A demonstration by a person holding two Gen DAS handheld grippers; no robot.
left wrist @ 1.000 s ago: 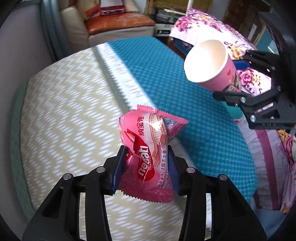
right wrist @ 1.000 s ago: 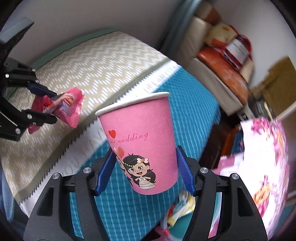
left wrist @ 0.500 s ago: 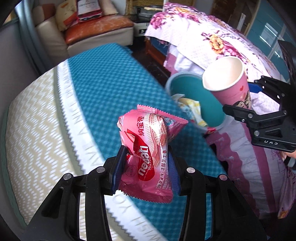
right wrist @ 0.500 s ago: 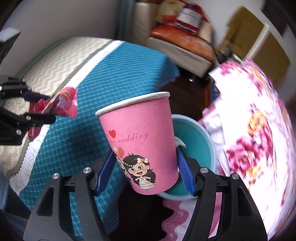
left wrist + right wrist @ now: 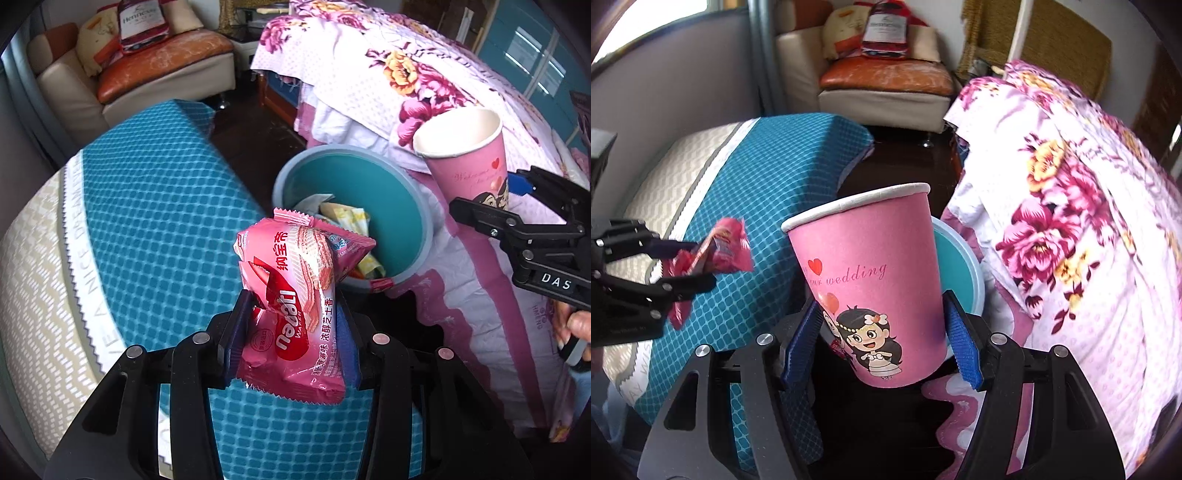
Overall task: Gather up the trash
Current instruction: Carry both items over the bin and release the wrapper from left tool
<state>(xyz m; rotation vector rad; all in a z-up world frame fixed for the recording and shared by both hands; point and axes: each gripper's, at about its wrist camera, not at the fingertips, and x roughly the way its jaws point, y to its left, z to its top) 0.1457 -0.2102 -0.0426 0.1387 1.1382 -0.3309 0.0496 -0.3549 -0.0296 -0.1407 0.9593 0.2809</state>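
Left wrist view: my left gripper (image 5: 291, 328) is clamped on a pink wafer packet (image 5: 295, 302), the blue pads pressing its lower half from both sides while its crimped top stands up past the fingertips. Directly beyond the packet sits a teal trash bin (image 5: 369, 177) on the dark floor, its mouth open toward me, with crumpled yellow and white wrappers (image 5: 347, 218) lying inside. To the left of my fingers and under them runs a teal quilted cover (image 5: 155, 221) edged by a white band and a beige zigzag panel. Off to the right, my right gripper (image 5: 491, 199) holds a pink paper cup (image 5: 469, 155) tilted, its white inside facing the lens, with the floral bedspread (image 5: 388, 74) behind it; a hand (image 5: 576, 325) grips the tool's handle at the frame edge.

Right wrist view: my right gripper (image 5: 882, 339) grasps the same pink paper cup (image 5: 871, 280) near its base, blue pads tight on either side, the cartoon bride and the word "wedding" facing the camera, the rim pointing away and slightly left. Just behind the cup, to the right, an arc of the teal trash bin (image 5: 960, 269) peeks out. Far to the left, my left gripper (image 5: 683, 266) carries the wafer packet (image 5: 716, 251) above the teal cover (image 5: 768, 184). Beyond both tools stands a cream sofa with an orange cushion (image 5: 886, 77).
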